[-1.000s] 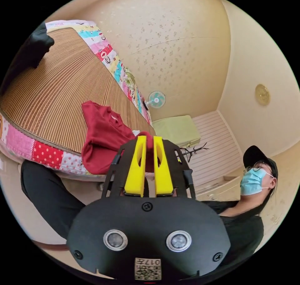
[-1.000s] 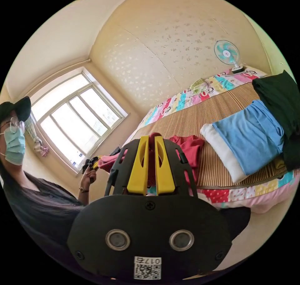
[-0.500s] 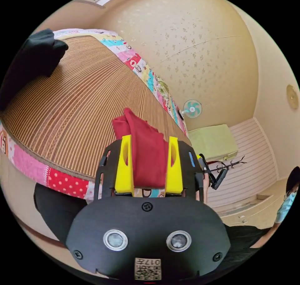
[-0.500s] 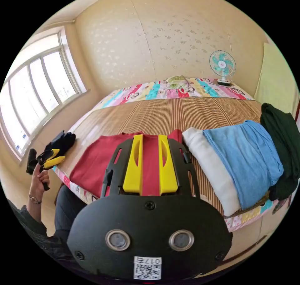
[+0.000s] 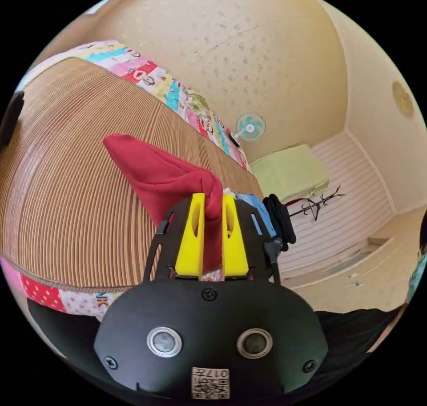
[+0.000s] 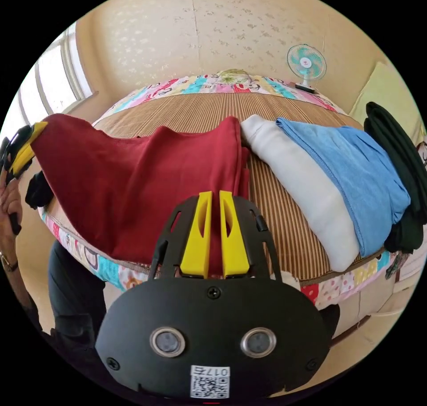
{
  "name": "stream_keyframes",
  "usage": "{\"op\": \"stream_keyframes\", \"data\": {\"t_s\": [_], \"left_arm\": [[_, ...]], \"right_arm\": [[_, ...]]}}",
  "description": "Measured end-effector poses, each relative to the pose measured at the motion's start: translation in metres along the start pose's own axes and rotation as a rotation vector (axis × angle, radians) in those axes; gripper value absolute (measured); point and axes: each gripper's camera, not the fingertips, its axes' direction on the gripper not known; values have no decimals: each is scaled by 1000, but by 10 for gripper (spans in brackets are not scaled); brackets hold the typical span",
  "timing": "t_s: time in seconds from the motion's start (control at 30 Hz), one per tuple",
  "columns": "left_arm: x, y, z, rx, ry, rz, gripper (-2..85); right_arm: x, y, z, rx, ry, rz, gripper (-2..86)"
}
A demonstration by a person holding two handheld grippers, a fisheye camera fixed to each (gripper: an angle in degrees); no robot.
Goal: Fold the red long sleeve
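Jaws first: lower centre of the left gripper view, the left gripper (image 5: 212,201) is pinched tight on a bunch of the red long sleeve shirt (image 5: 164,174). Lower centre of the right gripper view, the right gripper (image 6: 212,199) is clamped on its hem. Shirt stretched over the striped bamboo mat (image 6: 275,219); uneven pull could skew the fold onto the blue folded garment (image 6: 351,170) further back.

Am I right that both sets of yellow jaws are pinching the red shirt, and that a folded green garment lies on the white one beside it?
Nearly. The garment lying on the white one is blue, not green, as the right gripper view shows. The rest holds: the left gripper and the right gripper each have their jaws closed on the red shirt.
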Motion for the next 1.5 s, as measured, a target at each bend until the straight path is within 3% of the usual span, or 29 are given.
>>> {"op": "stream_keyframes", "data": {"t_s": [0.13,0.23,0.4,0.5,0.57,0.63,0.7,0.77,0.83,0.9,0.97,1.1,1.23,1.4,1.5], "left_arm": [[117,13,95,-232,167,363,89],[145,44,123,-354,342,461,103],[79,64,83,-163,108,162,147],[20,70,76,-177,-57,-51,192],[-10,75,95,-280,-21,-154,197],[-36,88,137,-473,211,-286,160],[-42,100,147,-513,282,-334,100],[-39,105,142,-519,398,-333,80],[-27,103,107,-476,507,-305,76],[-12,95,69,-457,511,-231,74],[-2,87,21,-415,513,-168,74],[-18,66,-104,-258,491,-138,76],[-39,34,-248,-18,341,-44,77],[-62,6,-426,283,201,6,93],[-62,43,-538,544,93,23,111]], "right_arm": [[67,9,-31,44,-140,151,23],[133,28,-65,127,-150,277,36],[246,50,-100,158,-340,445,86],[283,43,-92,137,-503,465,120],[297,28,-76,63,-580,453,143],[307,12,-55,-36,-616,453,169],[315,-3,-25,-203,-655,464,186],[324,-7,-22,-239,-637,494,186],[335,-9,-17,-360,-750,525,181],[316,0,7,-593,-976,476,171],[292,14,13,-643,-1134,420,155],[220,15,18,-505,-1562,362,129],[117,-45,5,-434,-1617,91,118],[-81,-131,-29,-319,-1609,-241,109],[-175,-137,-41,-212,-1609,-289,114]]}}
